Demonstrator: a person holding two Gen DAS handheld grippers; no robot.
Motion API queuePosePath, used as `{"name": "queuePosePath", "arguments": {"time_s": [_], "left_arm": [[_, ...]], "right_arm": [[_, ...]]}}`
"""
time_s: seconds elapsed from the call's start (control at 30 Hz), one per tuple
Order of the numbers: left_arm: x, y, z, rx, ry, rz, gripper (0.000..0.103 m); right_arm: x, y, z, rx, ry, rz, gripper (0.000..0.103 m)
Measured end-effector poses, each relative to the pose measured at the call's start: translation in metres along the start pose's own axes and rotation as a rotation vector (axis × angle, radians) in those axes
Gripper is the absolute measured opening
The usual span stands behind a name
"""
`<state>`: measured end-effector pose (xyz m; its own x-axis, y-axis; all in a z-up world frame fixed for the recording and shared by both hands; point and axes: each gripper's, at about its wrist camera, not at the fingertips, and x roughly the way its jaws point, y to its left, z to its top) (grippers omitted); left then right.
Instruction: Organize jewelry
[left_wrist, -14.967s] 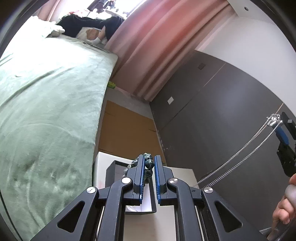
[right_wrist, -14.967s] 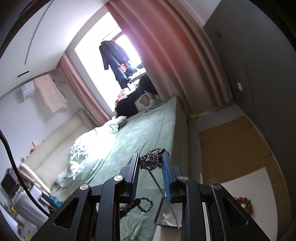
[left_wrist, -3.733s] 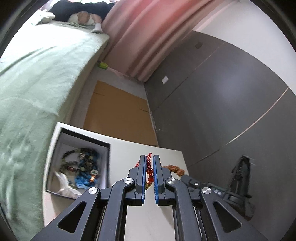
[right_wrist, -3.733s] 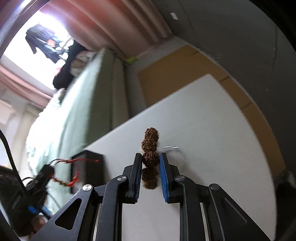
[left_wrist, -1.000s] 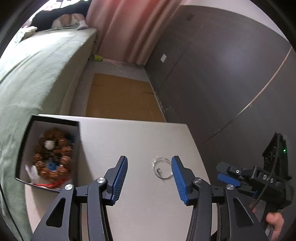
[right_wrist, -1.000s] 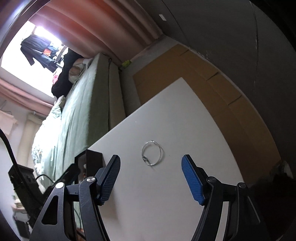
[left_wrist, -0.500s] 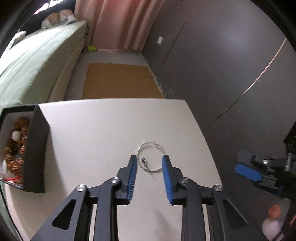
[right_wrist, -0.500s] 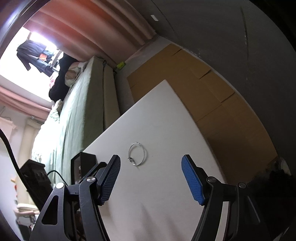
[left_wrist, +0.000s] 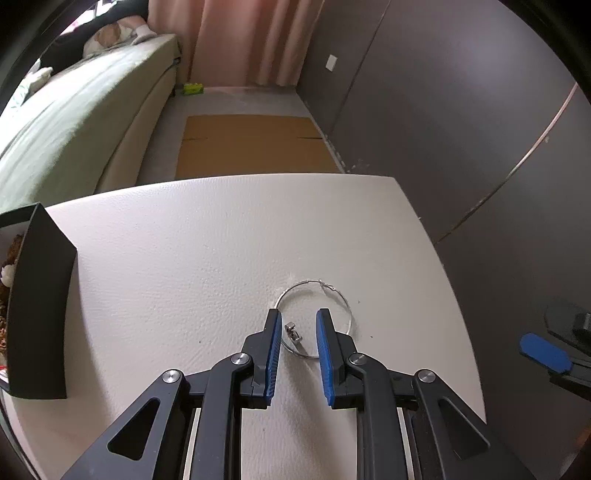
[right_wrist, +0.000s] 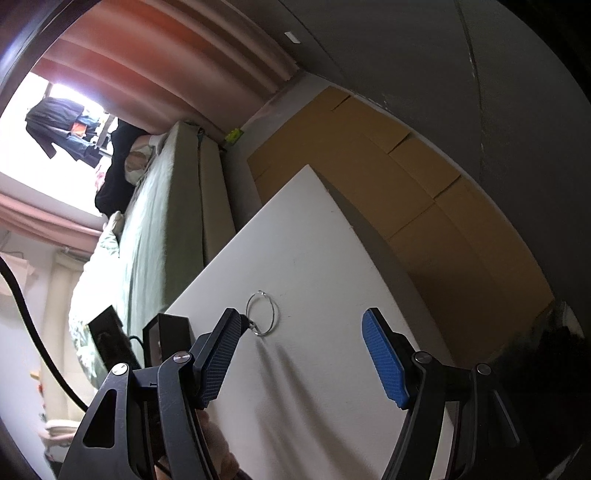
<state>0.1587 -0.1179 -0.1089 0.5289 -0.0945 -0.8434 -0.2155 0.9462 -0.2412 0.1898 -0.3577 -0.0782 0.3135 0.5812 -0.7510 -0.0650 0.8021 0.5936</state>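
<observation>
A thin silver hoop with a small clasp (left_wrist: 293, 329) lies on the white table (left_wrist: 184, 258). My left gripper (left_wrist: 298, 317) is low over it. Its jaws are closing, with the clasp and the near arc of the hoop between the blue pads, which do not touch the wire. In the right wrist view the same hoop (right_wrist: 253, 328) lies just past the left fingertip of my right gripper (right_wrist: 301, 317), which stands wide open and holds nothing. One blue pad of the right gripper (left_wrist: 543, 352) shows at the right edge of the left wrist view.
A black open box (left_wrist: 37, 295) with brown beads (left_wrist: 7, 258) inside stands at the table's left edge. Beyond the table are a green bed (left_wrist: 74, 110), flat cardboard on the floor (left_wrist: 251, 144) and a dark wall (left_wrist: 443, 110) close on the right.
My left gripper has come down and forward onto the hoop, and its jaws have narrowed from wide to a small gap around the clasp. The right gripper stayed wide open and shifted slightly.
</observation>
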Motion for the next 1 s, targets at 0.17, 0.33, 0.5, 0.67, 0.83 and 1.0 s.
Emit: {"name": "queuePosePath", "arguments": {"time_s": [0.17,0.33,0.5,0.67,0.83,1.0], "left_arm": [[0.005,-0.001,-0.002,0.008,-0.005,0.030,0.006],[-0.001,0.002,-0.003,-0.003,-0.014,0.000,0.003],[-0.016,0.004,0.001,-0.007,-0.031,-0.050,0.004],[-0.034,0.015,0.007,-0.034,-0.053,-0.083,0.003],[-0.053,0.029,0.012,-0.063,-0.084,-0.101,0.003],[-0.070,0.052,0.018,-0.107,-0.116,-0.111,0.003]], "right_arm": [[0.001,0.000,-0.002,-0.001,0.003,-0.010,0.070],[0.003,0.002,-0.003,-0.005,0.002,-0.022,0.070],[0.013,0.008,-0.002,-0.021,0.025,-0.036,0.070],[0.031,0.017,-0.004,-0.045,0.060,-0.031,0.062],[0.050,0.024,-0.005,-0.061,0.088,-0.037,0.053],[0.065,0.035,-0.007,-0.096,0.108,-0.049,0.044]]}}
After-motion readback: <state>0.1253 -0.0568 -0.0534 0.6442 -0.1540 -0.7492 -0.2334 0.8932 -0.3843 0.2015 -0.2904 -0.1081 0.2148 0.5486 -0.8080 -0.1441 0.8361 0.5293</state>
